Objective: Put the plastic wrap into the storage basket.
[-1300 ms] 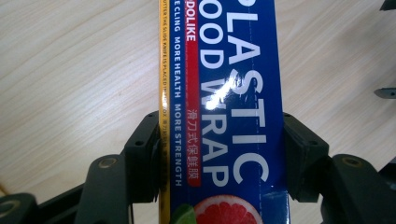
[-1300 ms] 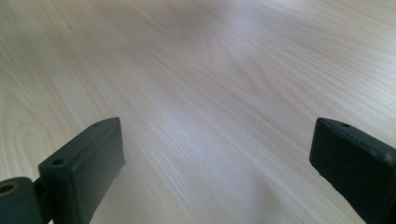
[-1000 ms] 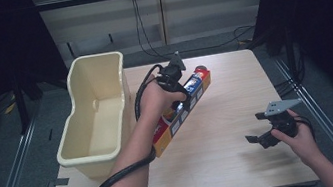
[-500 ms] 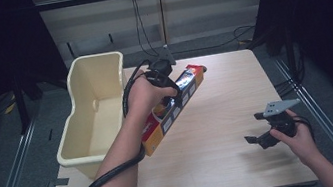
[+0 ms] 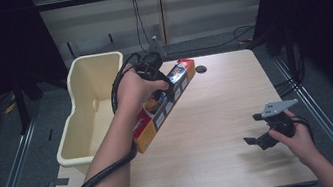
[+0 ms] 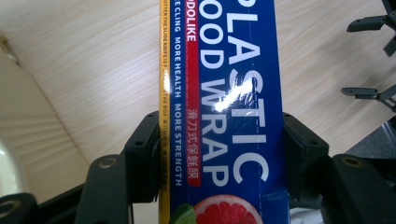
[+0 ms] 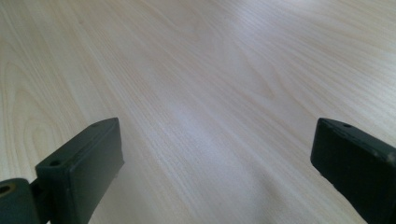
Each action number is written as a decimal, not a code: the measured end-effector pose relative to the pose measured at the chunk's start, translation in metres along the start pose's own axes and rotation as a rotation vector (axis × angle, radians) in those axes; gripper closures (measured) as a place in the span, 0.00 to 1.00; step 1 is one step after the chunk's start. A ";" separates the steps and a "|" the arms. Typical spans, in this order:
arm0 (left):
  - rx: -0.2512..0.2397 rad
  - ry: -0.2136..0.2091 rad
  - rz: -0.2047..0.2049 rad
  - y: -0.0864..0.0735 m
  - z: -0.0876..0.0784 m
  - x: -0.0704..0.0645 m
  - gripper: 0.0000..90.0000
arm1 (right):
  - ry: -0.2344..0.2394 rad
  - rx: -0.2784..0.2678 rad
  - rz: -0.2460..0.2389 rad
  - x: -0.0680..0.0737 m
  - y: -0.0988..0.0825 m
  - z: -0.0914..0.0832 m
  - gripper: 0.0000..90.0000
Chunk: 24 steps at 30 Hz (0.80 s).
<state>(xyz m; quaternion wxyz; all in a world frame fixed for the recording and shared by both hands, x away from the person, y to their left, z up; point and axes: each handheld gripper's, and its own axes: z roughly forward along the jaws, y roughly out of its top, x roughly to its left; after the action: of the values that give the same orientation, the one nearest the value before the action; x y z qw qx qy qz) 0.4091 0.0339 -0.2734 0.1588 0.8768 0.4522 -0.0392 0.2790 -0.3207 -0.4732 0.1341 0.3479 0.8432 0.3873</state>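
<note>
On the left stands my cream bin (image 5: 91,110), at the table's left edge. Just beside it, my left gripper (image 5: 164,91) squeezes the plastic wrap box (image 5: 164,105) around its middle and holds it up, tilted, over the table (image 5: 218,115). I think the box is light and stiff, but long, so a middle grip stops it tipping. Its shiny sides may slip.

The left gripper view lets me read the words on the box (image 6: 224,107); the high view shows its full length. On the right, my right gripper (image 5: 260,129) waits, jaws wide apart, holding nothing.
</note>
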 end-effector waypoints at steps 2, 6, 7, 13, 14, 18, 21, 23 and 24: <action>-0.001 0.007 -0.005 0.000 -0.003 0.001 0.45 | 0.002 -0.001 0.000 0.000 0.000 0.000 0.03; -0.005 0.004 -0.023 -0.002 -0.010 0.005 0.45 | 0.006 -0.003 0.000 0.000 0.000 0.000 0.03; -0.007 0.002 -0.025 -0.003 -0.011 0.006 0.45 | 0.007 -0.002 0.001 0.000 0.000 0.000 0.03; -0.006 0.010 -0.052 -0.007 -0.020 0.014 0.45 | 0.003 -0.002 -0.006 0.000 0.000 0.001 0.03; -0.008 0.012 -0.055 -0.007 -0.022 0.016 0.45 | 0.003 -0.003 -0.007 0.000 0.000 0.001 0.03; -0.015 0.021 -0.080 -0.010 -0.028 0.022 0.45 | 0.002 -0.002 -0.006 0.000 0.000 0.000 0.03; -0.017 0.031 -0.089 -0.012 -0.032 0.026 0.45 | 0.007 0.000 -0.002 0.000 0.000 0.001 0.03; -0.022 0.028 -0.099 -0.014 -0.035 0.028 0.45 | 0.009 0.000 -0.002 0.000 0.000 0.001 0.03; -0.029 0.029 -0.106 -0.014 -0.036 0.028 0.45 | 0.007 0.000 -0.002 0.001 0.000 0.001 0.03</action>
<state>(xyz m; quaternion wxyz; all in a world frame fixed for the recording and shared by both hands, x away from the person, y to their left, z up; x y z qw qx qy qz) 0.4119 0.0747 -0.2487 0.1627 0.8498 0.5006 -0.0281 0.2790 -0.3198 -0.4736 0.1315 0.3454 0.8440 0.3886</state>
